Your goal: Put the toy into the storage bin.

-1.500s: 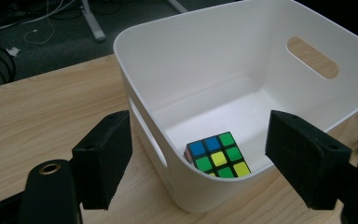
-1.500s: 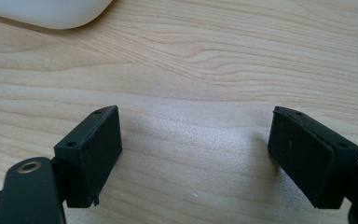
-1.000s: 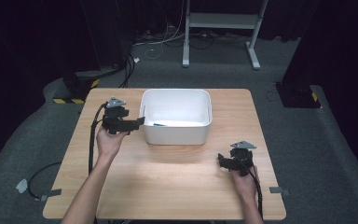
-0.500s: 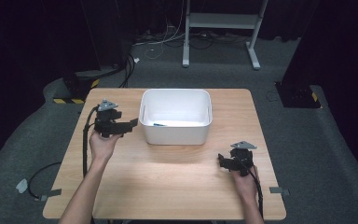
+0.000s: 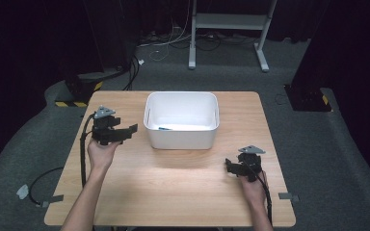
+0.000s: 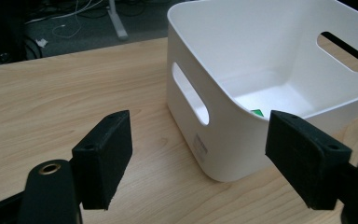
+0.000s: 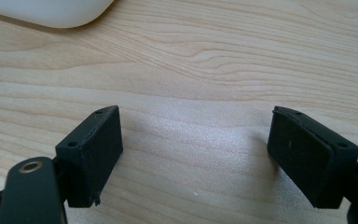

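On the wooden worktop (image 5: 173, 187), a white tub (image 5: 182, 137) standing near the far edge, about in the middle between the two sides. Oblong handle slots cut in its end walls. Inside, on the bottom, a small thing with green and blue colour (image 5: 164, 128) lying near the left end wall – too small to say what it is.

Left tongs (image 5: 132, 129) held in the left hand (image 5: 101, 151) just beside the left end of the tub, apart from it, not touching. Jaws pointing toward the tub wall and standing apart, nothing between them. In the left tongs view, the near corner of the tub (image 6: 223, 140) seen between the two black pads (image 6: 103, 158), farther off, with bare wood under the gap. A black cable hanging from these tongs down along the forearm and over the worktop edge.

Right tongs (image 5: 227, 167) held in the right hand (image 5: 253, 187) near the front right part of the worktop, well apart from the tub. Jaws pointing to the left and wide apart – empty. In the right tongs view, only wood grain between the pads (image 7: 93, 149), and a rounded white corner of the tub (image 7: 51, 11) at the top edge.

Around the worktop, grey carpet floor (image 5: 327, 159) with cables, and a metal stand (image 5: 229, 33) behind.
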